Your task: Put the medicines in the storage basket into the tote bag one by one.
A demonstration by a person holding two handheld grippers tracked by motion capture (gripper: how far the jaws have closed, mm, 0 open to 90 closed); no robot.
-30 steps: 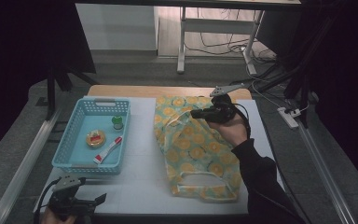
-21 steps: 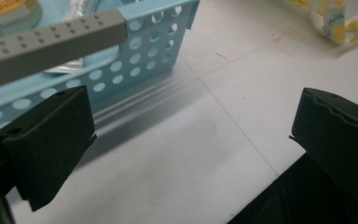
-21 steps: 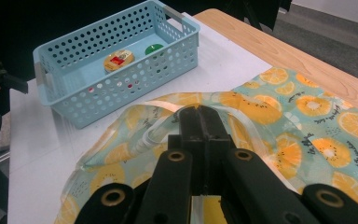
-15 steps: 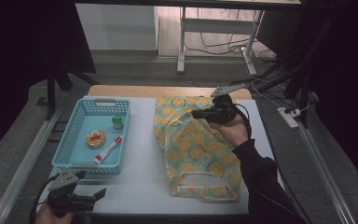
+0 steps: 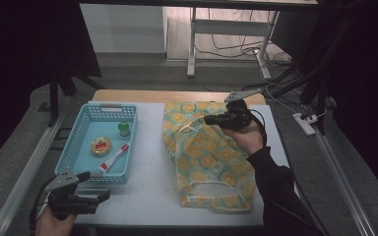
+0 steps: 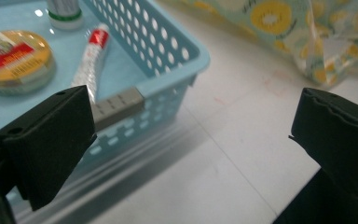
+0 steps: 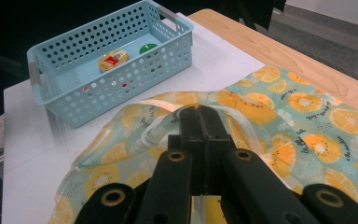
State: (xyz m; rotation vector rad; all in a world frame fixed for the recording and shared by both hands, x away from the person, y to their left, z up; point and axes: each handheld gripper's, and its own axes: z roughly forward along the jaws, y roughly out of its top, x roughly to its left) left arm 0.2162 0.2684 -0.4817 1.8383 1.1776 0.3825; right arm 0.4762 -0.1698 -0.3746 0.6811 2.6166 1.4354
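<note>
left claw [image 5: 98,196] hangs low with jaws spread wide; right claw [image 5: 207,119] is clamped, forearm stretched forward.

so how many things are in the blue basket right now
3, all in the blue basket: a round yellow tin mid-floor, a red-and-white tube beside it toward the bag side, and a small green-capped bottle farther back. Nothing looks hidden.
</note>
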